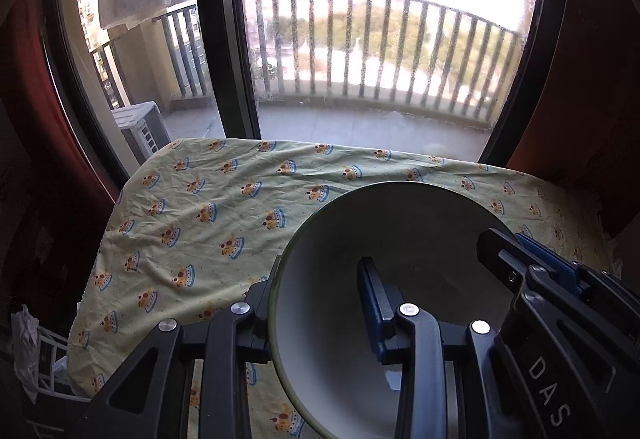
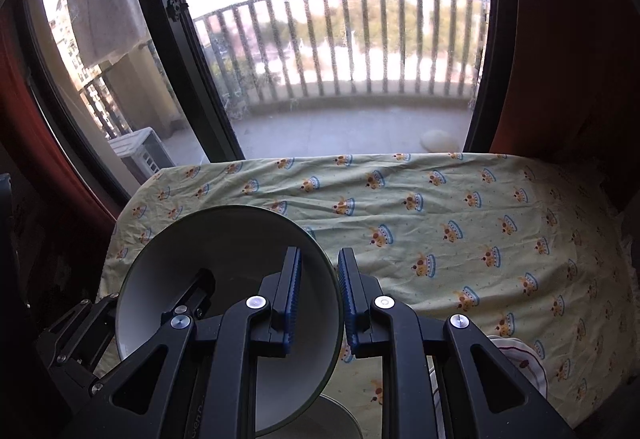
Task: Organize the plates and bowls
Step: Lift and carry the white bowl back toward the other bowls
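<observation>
The surface (image 2: 460, 207), draped in crown-print cloth, fills the middle of both views, with balcony railings (image 2: 360, 39) bright across the top. And there's the bowl (image 2: 224, 279), pale inside with a dark rim, tilted on its side at lower left of the right view, lower centre of the left one. Both grippers are on it! The left gripper (image 1: 316, 303) has its fingers clenched across the rim, one outside, one inside. The right gripper (image 2: 320, 295) straddles the opposite rim, fingers close either side of the wall; clamped or merely bracketing, hard to tell. Looks like a mid-air handover, or a two-handed carry. Below the bowl, at the bottom edge, a white dish (image 2: 340, 419) peeks out, perhaps the stack it belongs on. Next call: one gripper lets go cleanly before the other lowers the bowl level.
</observation>
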`<state>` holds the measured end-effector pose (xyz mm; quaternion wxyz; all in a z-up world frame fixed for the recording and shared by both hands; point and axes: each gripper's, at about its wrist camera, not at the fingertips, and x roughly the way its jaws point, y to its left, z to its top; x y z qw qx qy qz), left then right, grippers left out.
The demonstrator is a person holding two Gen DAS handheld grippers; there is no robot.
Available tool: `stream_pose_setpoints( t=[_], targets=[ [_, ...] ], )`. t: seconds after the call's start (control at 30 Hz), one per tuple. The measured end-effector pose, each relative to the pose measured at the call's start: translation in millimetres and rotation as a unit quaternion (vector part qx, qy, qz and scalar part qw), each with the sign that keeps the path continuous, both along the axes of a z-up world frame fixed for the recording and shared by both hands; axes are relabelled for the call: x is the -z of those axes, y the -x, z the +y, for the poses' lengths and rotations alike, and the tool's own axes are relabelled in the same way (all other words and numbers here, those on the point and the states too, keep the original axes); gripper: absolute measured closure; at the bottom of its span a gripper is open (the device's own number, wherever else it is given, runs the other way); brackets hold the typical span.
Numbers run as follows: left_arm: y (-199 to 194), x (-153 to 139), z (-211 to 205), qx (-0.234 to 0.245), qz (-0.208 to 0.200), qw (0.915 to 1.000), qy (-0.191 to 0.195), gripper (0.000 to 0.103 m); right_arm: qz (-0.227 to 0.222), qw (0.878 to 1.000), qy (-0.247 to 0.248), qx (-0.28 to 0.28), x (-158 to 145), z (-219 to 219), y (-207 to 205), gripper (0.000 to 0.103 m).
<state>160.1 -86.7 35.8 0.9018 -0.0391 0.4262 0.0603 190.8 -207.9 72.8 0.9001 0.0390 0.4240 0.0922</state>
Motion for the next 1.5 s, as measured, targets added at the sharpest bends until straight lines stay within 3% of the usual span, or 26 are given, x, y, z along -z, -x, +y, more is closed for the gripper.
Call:
stream_pose_setpoints(
  t=[0.3, 0.73, 1.07, 1.5],
  targets=[
    [40.6, 17.0, -21.8, -0.004, 0.015, 0.9999, -0.002, 0.070, 0.009, 1.000, -0.002, -0.008, 14.1, -24.5, 45.9, 0.080],
    [78.1, 58.8, -24.1, -0.014, 0.058, 0.9982, 0.011, 0.070, 0.040, 0.999, 0.023, -0.029, 53.4, -24.4, 85.0, 0.080],
    [86.1, 83.5, -21.4, -0.015, 0.088, 0.9960, 0.008, 0.070, 0.082, 0.995, 0.032, -0.036, 86.8, -20.4, 93.5, 0.080],
    [82.7, 97.9, -6.1, -0.031, 0.112, 0.9931, 0.013, 0.070, 0.099, 0.993, 0.036, -0.060, 99.8, -1.7, 86.5, 0.080]
  ],
)
